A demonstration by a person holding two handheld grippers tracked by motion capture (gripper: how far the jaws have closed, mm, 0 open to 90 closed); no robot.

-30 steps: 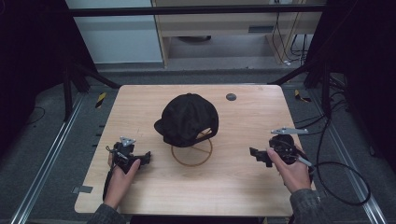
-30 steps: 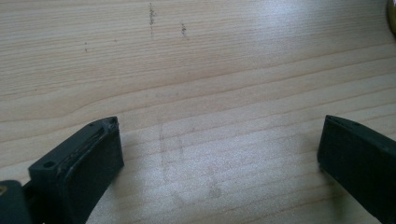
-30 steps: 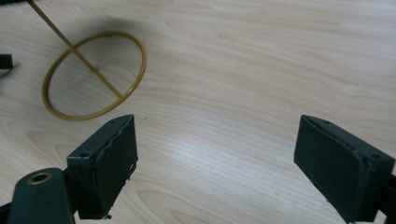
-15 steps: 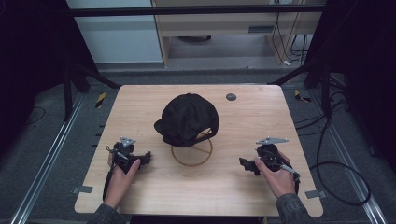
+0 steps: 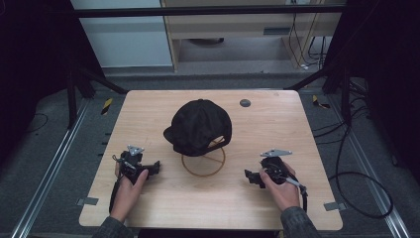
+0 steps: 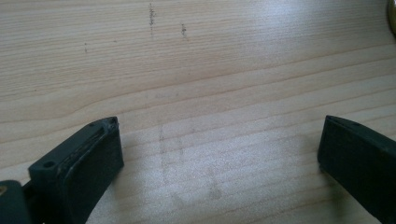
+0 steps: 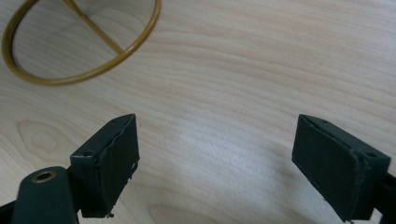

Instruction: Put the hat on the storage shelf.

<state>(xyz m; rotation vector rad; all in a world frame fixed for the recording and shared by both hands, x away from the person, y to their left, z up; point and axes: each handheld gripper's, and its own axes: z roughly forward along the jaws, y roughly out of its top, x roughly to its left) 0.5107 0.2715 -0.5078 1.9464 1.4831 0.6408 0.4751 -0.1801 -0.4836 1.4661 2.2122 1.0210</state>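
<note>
A black cap rests on a gold wire stand whose ring base lies on the middle of the wooden table. My left gripper lies low at the table's left, held by a hand, its jaws pointing right toward the stand. In the left gripper view the gripper is open over bare wood. My right gripper sits at the right of the stand, pointing left. In the right gripper view it is open with nothing between the jaws, and the gold ring lies ahead at upper left.
A small dark round disc lies near the table's far edge. Cables trail over the floor at the right. A metal rail runs along the floor at the left.
My right gripper has moved left and toward the front edge, closer to the stand's ring. The left gripper has stayed put.
</note>
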